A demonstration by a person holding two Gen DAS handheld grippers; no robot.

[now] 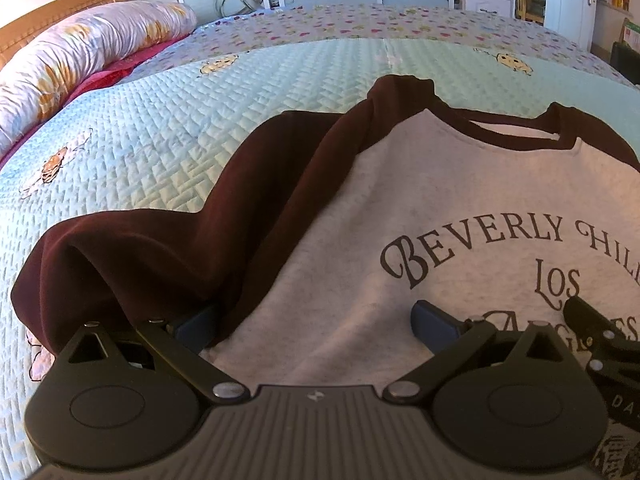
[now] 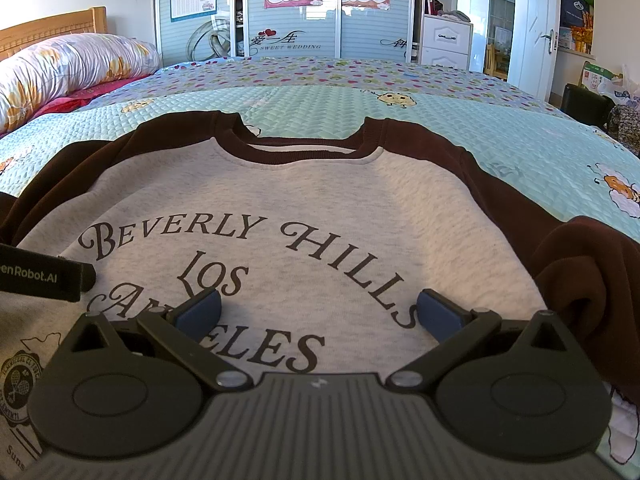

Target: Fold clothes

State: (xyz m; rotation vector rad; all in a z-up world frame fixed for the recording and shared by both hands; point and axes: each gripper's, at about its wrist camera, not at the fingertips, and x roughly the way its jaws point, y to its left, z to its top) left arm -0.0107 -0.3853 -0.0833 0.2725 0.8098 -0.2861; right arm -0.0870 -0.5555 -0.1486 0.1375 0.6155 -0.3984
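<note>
A grey sweatshirt [image 2: 304, 208] with dark maroon sleeves is lying front-up on a quilted, pale green bedspread [image 2: 520, 140], its collar pointing toward the far edge of the bed and its "Beverly Hills Los Angeles" print facing the cameras. The left gripper [image 1: 316, 326] is hovering over the garment's left side, jaws spread wide and holding nothing, one blue pad [image 1: 198, 328] sitting against the bunched maroon left sleeve [image 1: 168, 248], the other over the grey chest. The right gripper [image 2: 320, 314] is hanging over the lettering, jaws likewise wide apart and empty, its blue pads [image 2: 438, 316] straddling the print, with the crumpled right sleeve [image 2: 592, 276] just beside it. A rolled floral duvet [image 2: 68, 64] is resting along the bed's left edge by the wooden headboard [image 2: 52, 24], and a sliding-door wardrobe [image 2: 288, 12] is standing beyond the far edge
</note>
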